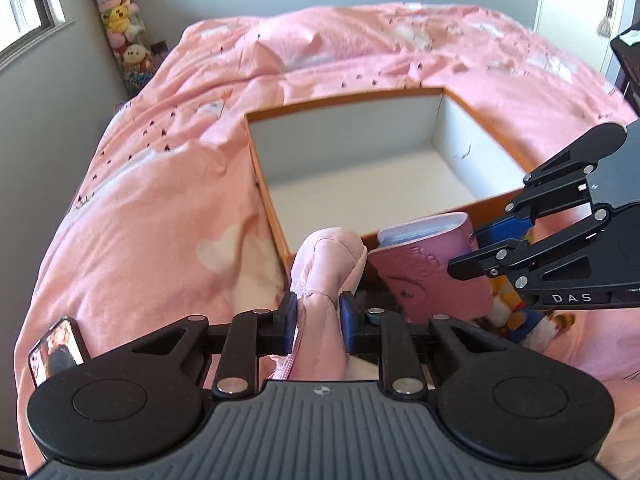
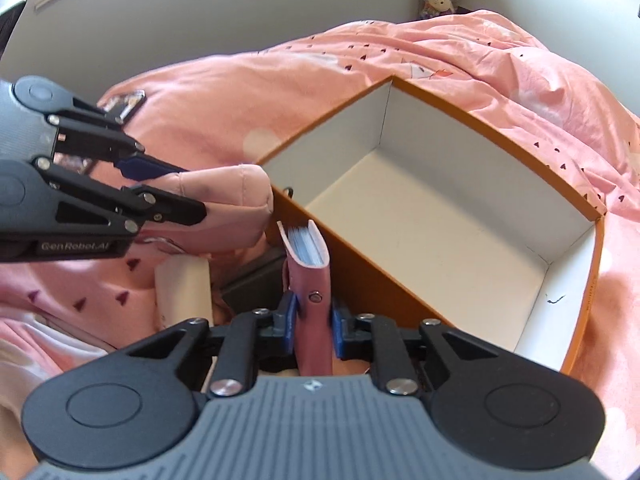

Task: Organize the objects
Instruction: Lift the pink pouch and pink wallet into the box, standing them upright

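Left claw [image 1: 318, 322] grasps the pouch [image 1: 328, 264], right claw [image 2: 314, 326] the wallet [image 2: 308, 264]; the box [image 2: 440, 220] lies just ahead.

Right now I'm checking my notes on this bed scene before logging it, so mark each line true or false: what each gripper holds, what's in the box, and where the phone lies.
1. The left gripper is shut on a pink pouch. True.
2. The right gripper is open and holds nothing. False: it is shut on a pink card holder.
3. The box already holds items. False: its white inside shows nothing in it.
4. A phone lies on the bedspread, outside the box. True.
5. The box's outer walls are orange. True.
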Tool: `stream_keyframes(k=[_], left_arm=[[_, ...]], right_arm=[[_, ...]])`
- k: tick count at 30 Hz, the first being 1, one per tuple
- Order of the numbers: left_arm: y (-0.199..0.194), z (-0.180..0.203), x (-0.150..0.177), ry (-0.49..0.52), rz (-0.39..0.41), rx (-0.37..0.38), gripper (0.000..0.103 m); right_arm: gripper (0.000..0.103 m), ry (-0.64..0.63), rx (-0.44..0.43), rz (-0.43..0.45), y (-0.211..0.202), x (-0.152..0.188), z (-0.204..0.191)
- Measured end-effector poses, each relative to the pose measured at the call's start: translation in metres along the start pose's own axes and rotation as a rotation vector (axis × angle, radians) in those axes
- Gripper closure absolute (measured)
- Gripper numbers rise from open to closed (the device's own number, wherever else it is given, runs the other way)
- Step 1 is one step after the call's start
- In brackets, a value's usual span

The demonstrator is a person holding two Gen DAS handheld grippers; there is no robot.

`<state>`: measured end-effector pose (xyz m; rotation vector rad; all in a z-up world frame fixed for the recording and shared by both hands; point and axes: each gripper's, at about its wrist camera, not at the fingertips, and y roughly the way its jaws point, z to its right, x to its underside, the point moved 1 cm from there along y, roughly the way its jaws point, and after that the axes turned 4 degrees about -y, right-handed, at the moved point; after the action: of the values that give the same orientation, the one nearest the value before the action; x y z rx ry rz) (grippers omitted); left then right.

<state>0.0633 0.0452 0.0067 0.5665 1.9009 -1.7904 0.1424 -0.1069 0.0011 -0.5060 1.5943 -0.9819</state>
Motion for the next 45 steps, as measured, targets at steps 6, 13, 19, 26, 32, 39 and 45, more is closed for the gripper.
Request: stream_keyframes(k=[6, 13, 19, 26, 32, 39, 45], left_arm=[[-0.024, -0.004, -0.013, -0.046, 0.092, 0.074, 0.079], [-0.041, -0.018, -0.035, -0.127, 0.198, 0.153, 0.080], [-0.031, -0.038, -0.064, -0.234, 0.248, 0.208, 0.080], [0.024, -0.041, -0.084, -0.326, 0.189, 0.280, 0.080], [0.073, -0.039, -0.076, -0.366, 0.078, 0.259, 0.080], [0.096, -0.030, -0.067, -0.333, 0.009, 0.158, 0.080], [0.109, -0.027, -0.067, -0.328, -0.063, 0.122, 0.078]], right_arm=[[0.085, 0.134, -0.034, 0.051, -0.033, -0.009, 0.000], [0.085, 0.325, -0.088, 0.140, -0.066, -0.019, 0.022], [0.085, 0.467, -0.097, 0.203, -0.077, -0.032, 0.049], [0.085, 0.577, -0.054, 0.164, -0.051, -0.040, 0.083], [0.085, 0.655, -0.087, 0.035, 0.000, -0.036, 0.106], [0.086, 0.753, -0.187, -0.098, 0.048, -0.040, 0.129], [0.086, 0.821, -0.251, -0.210, 0.093, -0.038, 0.131]])
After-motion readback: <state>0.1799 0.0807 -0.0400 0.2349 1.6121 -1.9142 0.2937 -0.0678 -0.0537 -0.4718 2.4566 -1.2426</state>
